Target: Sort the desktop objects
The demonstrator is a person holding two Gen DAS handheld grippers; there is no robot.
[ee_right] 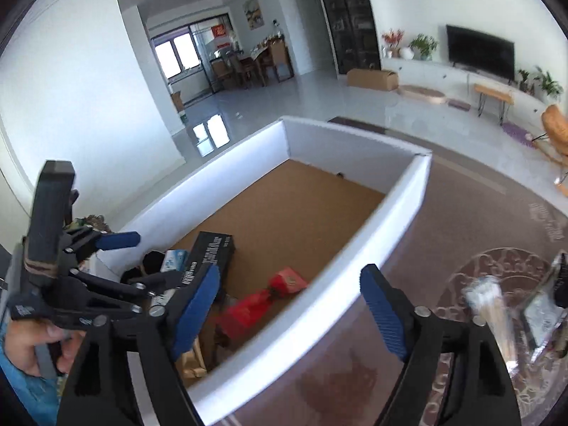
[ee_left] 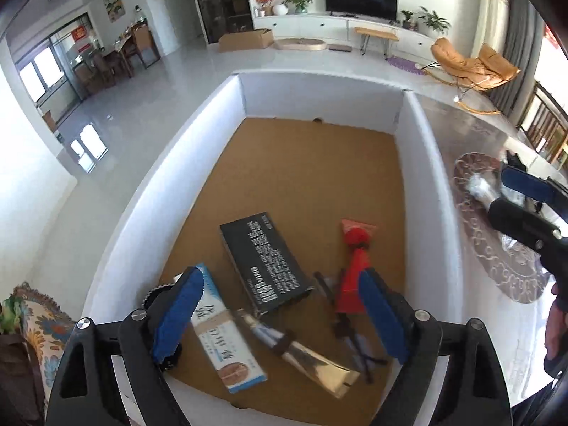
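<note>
At the far left, the left tool hangs over the near end of the white-walled box, its blue pads spread wide with nothing pinched between them. Beneath it, on the box's brown floor, lie a pale blue carton, a gold-wrapped packet, a black box and a red packet, all crowded at the near end; this looks like where sorted things are dropped, so the spread pads suit a release. Moving right past the box wall, the right tool is also spread and empty, straddling the wall's rim over the glossy counter. Furthest right, on a round patterned mat, blurred items wait unsorted, probably the next pick; what they are I cannot tell
</note>
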